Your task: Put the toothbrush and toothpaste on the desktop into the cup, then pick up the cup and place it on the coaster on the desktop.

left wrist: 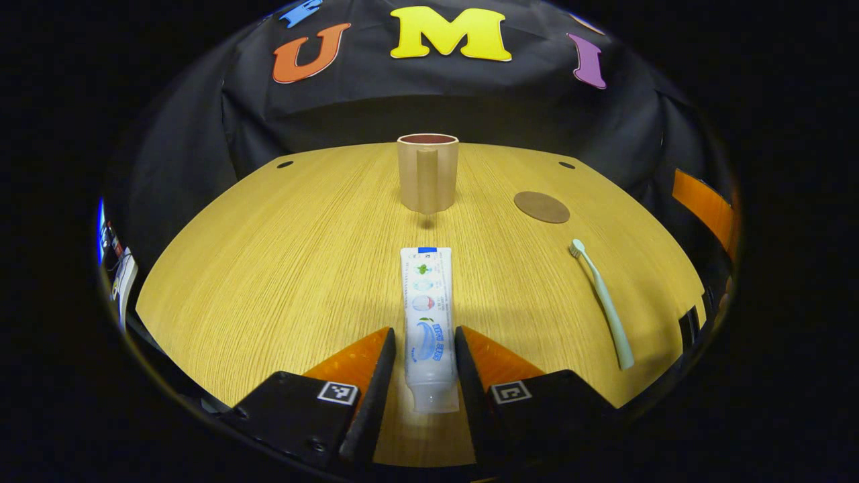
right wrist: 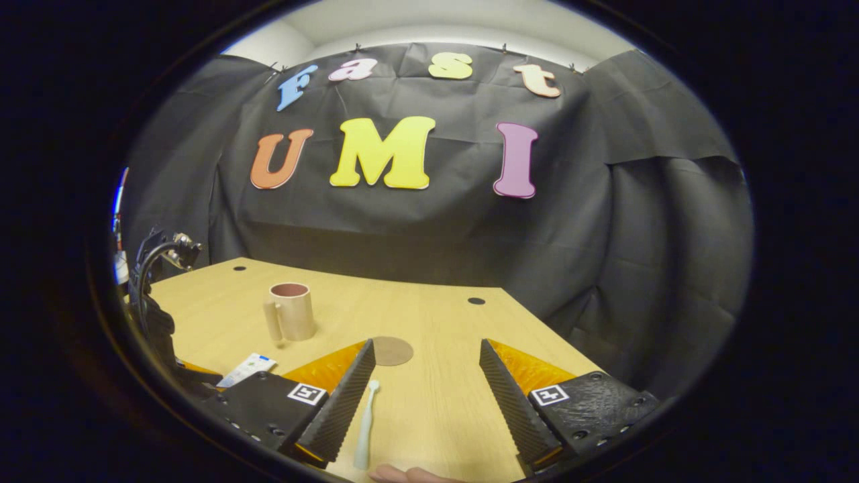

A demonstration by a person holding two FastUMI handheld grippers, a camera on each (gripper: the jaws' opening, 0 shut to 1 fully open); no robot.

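In the left gripper view, the left gripper (left wrist: 424, 355) is low over the wooden table (left wrist: 268, 268). Its two fingers sit one on each side of the toothpaste (left wrist: 428, 322), close against the tube near its cap end. I cannot tell if both fingers press on it. The toothpaste lies flat on the table, and its far end points to the cup (left wrist: 428, 173). The cup stands upright farther back, with its handle facing the camera. The round brown coaster (left wrist: 541, 206) lies flat to the right of the cup, a little apart from it. The toothbrush (left wrist: 602, 302) lies on the table to the right of the toothpaste, well apart from it. Its brush end points toward the coaster.

In the right gripper view, the right gripper (right wrist: 424, 376) is spread wide with nothing between its fingers. It hangs above the table (right wrist: 436, 402). The toothbrush (right wrist: 366, 422) lies flat on the table just beside the left finger. The coaster (right wrist: 392, 350) lies past the brush end. The cup (right wrist: 291, 311) stands upright to the left and farther back. A bit of the toothpaste (right wrist: 247, 367) peeks out at the left. A bit of a hand (right wrist: 409, 475) shows at the bottom edge.
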